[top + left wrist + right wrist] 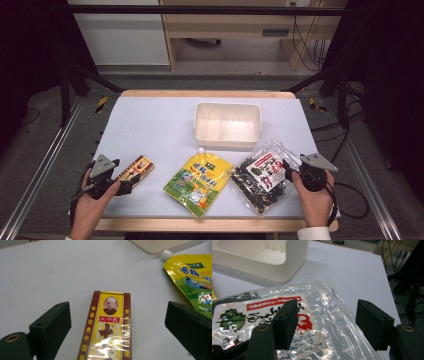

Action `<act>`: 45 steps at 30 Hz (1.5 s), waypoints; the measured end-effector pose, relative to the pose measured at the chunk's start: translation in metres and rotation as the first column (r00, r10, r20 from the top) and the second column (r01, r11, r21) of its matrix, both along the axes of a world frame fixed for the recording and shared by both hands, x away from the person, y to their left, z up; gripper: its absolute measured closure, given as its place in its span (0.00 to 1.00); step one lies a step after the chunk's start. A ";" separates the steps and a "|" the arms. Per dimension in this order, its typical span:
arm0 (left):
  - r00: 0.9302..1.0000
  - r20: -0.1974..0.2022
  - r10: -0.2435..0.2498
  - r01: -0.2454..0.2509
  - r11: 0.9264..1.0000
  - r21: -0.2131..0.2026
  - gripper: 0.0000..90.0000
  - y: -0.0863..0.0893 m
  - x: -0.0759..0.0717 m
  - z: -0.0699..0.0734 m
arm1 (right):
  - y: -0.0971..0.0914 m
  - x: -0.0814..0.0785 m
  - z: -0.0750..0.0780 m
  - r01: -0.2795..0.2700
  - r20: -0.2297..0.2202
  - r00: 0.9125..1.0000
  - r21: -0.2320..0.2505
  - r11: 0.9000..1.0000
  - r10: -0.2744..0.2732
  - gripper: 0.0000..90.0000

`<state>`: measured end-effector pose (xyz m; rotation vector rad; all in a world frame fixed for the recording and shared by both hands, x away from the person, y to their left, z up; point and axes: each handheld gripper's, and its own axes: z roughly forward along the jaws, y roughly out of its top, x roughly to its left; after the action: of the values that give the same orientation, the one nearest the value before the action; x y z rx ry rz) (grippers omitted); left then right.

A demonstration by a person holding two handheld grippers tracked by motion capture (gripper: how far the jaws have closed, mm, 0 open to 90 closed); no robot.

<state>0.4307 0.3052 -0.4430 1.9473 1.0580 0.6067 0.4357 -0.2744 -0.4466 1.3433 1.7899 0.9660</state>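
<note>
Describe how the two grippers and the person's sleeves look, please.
Each gripper, left and right, is black, with two flat rectangular black jaws that carry small holes. A grey three-cornered plate sits on top of each. Brass-coloured rings show at the jaw bases. A thin black cable trails from the right gripper. The right wrist wears a white cuff.

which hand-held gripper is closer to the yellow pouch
About equal, the left hand-held gripper perhaps slightly closer. It sits left of the yellow pouch, jaws open around the brown box. The right hand-held gripper sits right of the pouch, jaws open over the clear bag.
</note>
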 end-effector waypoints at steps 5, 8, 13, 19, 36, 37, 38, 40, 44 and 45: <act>1.000 0.000 0.004 -0.004 1.000 0.013 0.07 0.000 -0.001 0.001 | -0.017 0.001 -0.002 0.028 0.000 1.000 0.022 0.999 -0.028 0.40; 1.000 0.001 0.010 -0.010 1.000 0.009 0.07 0.001 -0.002 0.001 | -0.030 0.002 -0.002 0.056 -0.019 0.998 0.050 0.997 -0.055 0.33; 1.000 0.000 0.008 -0.008 1.000 0.026 0.08 0.000 -0.003 0.001 | -0.051 0.001 -0.009 0.090 -0.041 0.995 0.110 0.990 -0.086 0.36; 1.000 -0.003 -0.002 0.002 0.999 0.043 0.09 -0.001 -0.003 0.001 | -0.061 0.003 -0.018 0.068 -0.078 0.995 0.160 0.985 -0.056 0.53; 1.000 -0.005 -0.019 0.019 0.997 0.069 0.11 -0.004 -0.004 0.001 | -0.076 0.005 -0.033 0.098 -0.151 0.986 0.225 0.969 -0.065 0.56; 1.000 -0.005 -0.021 0.021 0.997 0.068 0.10 -0.004 -0.004 0.001 | -0.076 0.006 -0.034 0.102 -0.154 0.986 0.222 0.970 -0.069 0.55; 1.000 -0.005 -0.021 0.021 0.997 0.068 0.11 -0.004 -0.004 0.001 | -0.077 0.006 -0.035 0.107 -0.159 0.985 0.225 0.968 -0.072 0.54; 1.000 -0.006 -0.023 0.023 0.997 0.068 0.11 -0.004 -0.004 0.001 | -0.077 0.006 -0.036 0.112 -0.168 0.983 0.232 0.966 -0.074 0.53; 1.000 -0.010 -0.027 0.028 0.997 0.072 0.11 -0.006 -0.003 0.000 | -0.077 0.008 -0.039 0.116 -0.189 0.980 0.257 0.959 -0.067 0.54; 1.000 -0.010 -0.027 0.028 0.997 0.072 0.11 -0.006 -0.003 0.000 | -0.077 0.008 -0.039 0.116 -0.189 0.980 0.257 0.959 -0.067 0.54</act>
<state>0.4274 0.2995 -0.4428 2.0255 1.0262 0.6293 0.4437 -0.3517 -0.4861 1.7143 1.7546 1.0947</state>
